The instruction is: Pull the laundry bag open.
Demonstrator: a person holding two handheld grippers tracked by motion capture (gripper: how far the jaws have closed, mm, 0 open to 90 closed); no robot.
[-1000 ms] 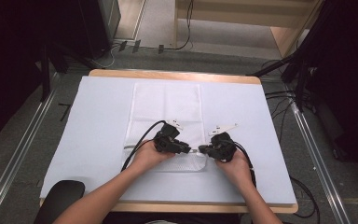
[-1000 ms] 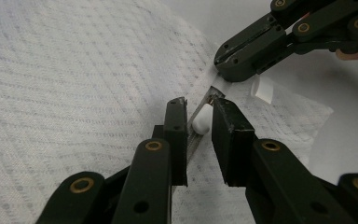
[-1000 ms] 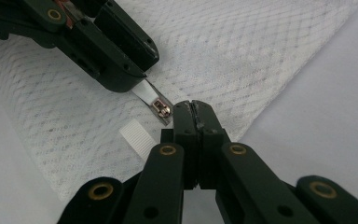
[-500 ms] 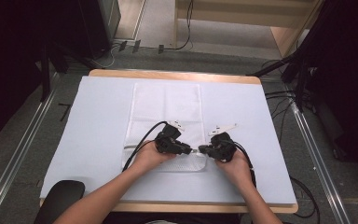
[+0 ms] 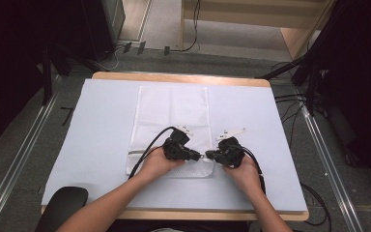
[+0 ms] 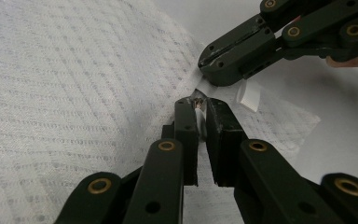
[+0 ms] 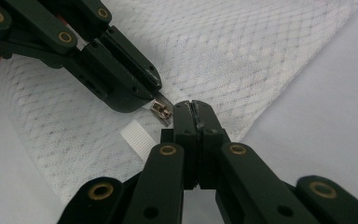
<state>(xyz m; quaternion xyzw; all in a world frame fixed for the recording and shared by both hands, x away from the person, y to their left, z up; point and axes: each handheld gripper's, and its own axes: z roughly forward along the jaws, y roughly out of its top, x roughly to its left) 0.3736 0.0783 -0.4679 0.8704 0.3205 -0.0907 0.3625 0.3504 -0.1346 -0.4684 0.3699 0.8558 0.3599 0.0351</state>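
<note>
Mesh bag (image 5: 173, 112) lying flat on worktop (image 5: 96, 125). Left tool (image 6: 200, 105) nipping zip pull (image 7: 161, 111), jaws nearly closed; right tool (image 7: 196, 107) clamping bag corner. Zip travel seemingly just starting; how much remains, cannot tell.

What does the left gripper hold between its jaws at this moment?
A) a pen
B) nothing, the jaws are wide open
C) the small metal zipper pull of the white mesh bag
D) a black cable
C: in the left gripper view the left gripper is closed on the metal zipper pull at the edge of the white mesh bag.
</note>
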